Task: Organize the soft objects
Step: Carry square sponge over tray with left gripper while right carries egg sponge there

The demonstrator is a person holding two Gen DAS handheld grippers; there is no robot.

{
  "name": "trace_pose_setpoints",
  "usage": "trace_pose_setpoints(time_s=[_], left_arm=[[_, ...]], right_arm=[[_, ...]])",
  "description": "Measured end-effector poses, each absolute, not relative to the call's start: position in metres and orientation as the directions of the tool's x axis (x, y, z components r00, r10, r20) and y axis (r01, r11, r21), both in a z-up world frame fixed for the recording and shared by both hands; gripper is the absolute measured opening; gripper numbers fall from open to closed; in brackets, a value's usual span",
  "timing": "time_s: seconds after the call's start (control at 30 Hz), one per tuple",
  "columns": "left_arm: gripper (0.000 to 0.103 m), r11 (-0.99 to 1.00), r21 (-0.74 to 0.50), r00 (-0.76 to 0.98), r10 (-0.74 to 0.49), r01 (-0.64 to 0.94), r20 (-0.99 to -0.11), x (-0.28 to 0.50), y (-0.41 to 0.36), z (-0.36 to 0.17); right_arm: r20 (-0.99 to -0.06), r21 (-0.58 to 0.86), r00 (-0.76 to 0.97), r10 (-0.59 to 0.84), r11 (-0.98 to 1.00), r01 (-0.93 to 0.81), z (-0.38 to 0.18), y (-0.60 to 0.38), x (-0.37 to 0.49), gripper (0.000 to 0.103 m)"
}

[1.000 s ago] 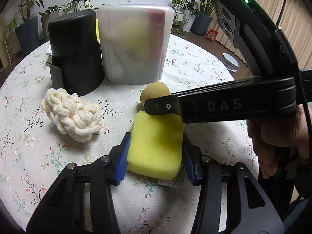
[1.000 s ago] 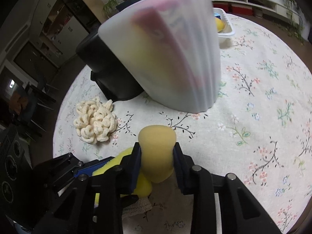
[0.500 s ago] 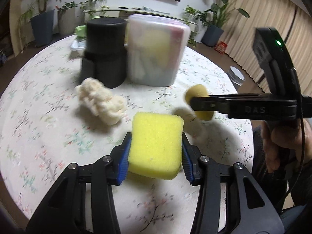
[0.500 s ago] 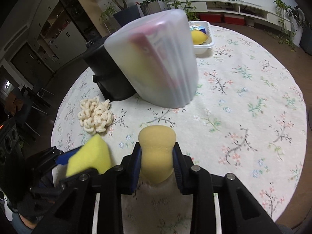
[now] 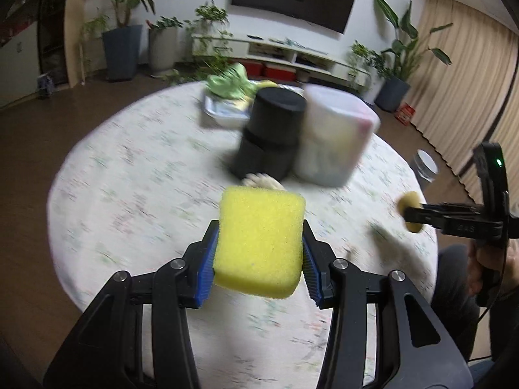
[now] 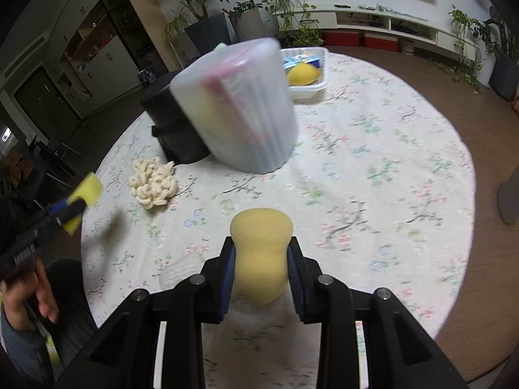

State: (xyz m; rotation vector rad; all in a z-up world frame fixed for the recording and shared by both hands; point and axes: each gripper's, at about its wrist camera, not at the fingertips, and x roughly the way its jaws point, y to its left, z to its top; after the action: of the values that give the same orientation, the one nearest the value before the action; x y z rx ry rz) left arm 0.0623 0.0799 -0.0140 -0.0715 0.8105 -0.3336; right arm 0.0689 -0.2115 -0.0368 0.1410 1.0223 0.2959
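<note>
Round table (image 6: 405, 149) under a floral cloth, living room behind: potted plants, low TV shelf, curtains on one side.

Nearest, left gripper (image 5: 258, 259): blue pads clamped on the sides of a yellow rectangular sponge (image 5: 259, 240), which is clear of the cloth. Right gripper (image 6: 261, 270): jaws pinched on a tan rounded sponge (image 6: 261, 253), waisted where the pads squeeze it, also off the table. A small white ribbed item (image 6: 178, 269) lies on the cloth just left of the right gripper; I cannot tell what it is.

Mid-table: cream knotted soft piece (image 6: 152, 184) lying loose, not held, just in front of the containers.

Further: black cylindrical container (image 5: 272, 136) and translucent white tub (image 6: 240, 107) side by side, touching or nearly; coloured contents show faintly through the tub wall. Whether either has an open top is not clear from these views. Beyond them, a white tray (image 6: 311, 87) holding a yellow item and blue packaging; something green shows there in the left view, blurred.

Step in hand, as judged: both sponges picked and in carry, destination not yet reached.

Next move calls for: bring each sponge over its intended container, find an opening, then release. Soft foam springs back, so open fully before withdrawing. Cream piece remains to collect.
</note>
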Motion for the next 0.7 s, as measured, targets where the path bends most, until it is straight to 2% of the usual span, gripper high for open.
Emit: trace_pose_setpoints(time_s=[0.33,0.47,0.7], left_arm=[[0.044,0.969,-0.100,0.709,-0.233,0.225,-0.666,0.136,0.134,0.037],[0.044,0.964,-0.033,0.717,-0.218,0.263,-0.662,0.182,0.133,0.059],[0.044,0.920,0.031,0.680,-0.265,0.391,-0.684,0.263,0.106,0.076]], right_arm=[[-0.805,0.105,0.574,0.153,0.988,-0.116,0.016,-0.287,0.122,0.033],[-0.794,0.034,0.600,0.098,0.993,-0.117,0.043,-0.307,0.168,0.033],[-0.780,-0.009,0.617,0.104,0.984,-0.177,0.075,-0.308,0.262,0.033]])
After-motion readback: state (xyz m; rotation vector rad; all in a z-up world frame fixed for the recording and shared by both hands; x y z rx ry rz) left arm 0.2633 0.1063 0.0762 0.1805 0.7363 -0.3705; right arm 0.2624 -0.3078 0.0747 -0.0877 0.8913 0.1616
